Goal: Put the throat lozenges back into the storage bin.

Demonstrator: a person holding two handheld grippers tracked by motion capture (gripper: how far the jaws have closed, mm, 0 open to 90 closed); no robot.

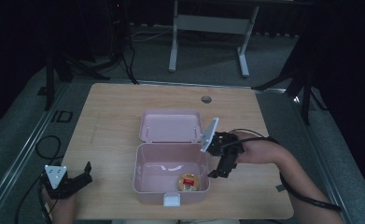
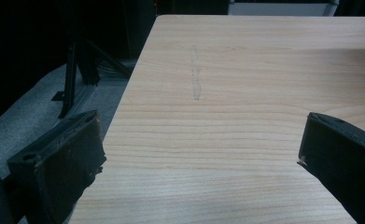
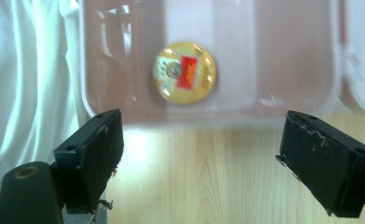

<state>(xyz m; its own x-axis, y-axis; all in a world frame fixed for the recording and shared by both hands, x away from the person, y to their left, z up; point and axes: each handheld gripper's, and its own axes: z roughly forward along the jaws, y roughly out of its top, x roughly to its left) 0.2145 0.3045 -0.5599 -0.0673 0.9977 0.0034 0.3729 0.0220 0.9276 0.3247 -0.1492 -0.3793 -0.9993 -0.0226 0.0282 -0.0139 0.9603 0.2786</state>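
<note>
The right gripper [image 1: 220, 168] hangs just outside the right wall of the pink box [image 1: 171, 175], jaws spread wide with nothing between them, pointing down toward the table [image 1: 115, 107]. In the right gripper view its open jaws frame the box's near wall, and beyond that wall, inside the box, lies a round gold tin [image 3: 185, 72] with a red label; the picture is blurred there, so whether the tin lies flat on the floor is hard to say, though it looks so. In the high view the tin [image 1: 188, 182] sits in the box's front right corner, close to the gripper but apart from it, with the wall between them. The box's lid [image 1: 171, 126] is thrown back flat behind it, and a white latch [image 1: 172, 200] shows on the front wall. Well off to the left, near the table's front left corner, the left gripper [image 1: 84, 175] holds its jaws wide open over bare wood, gripping nothing.
</note>
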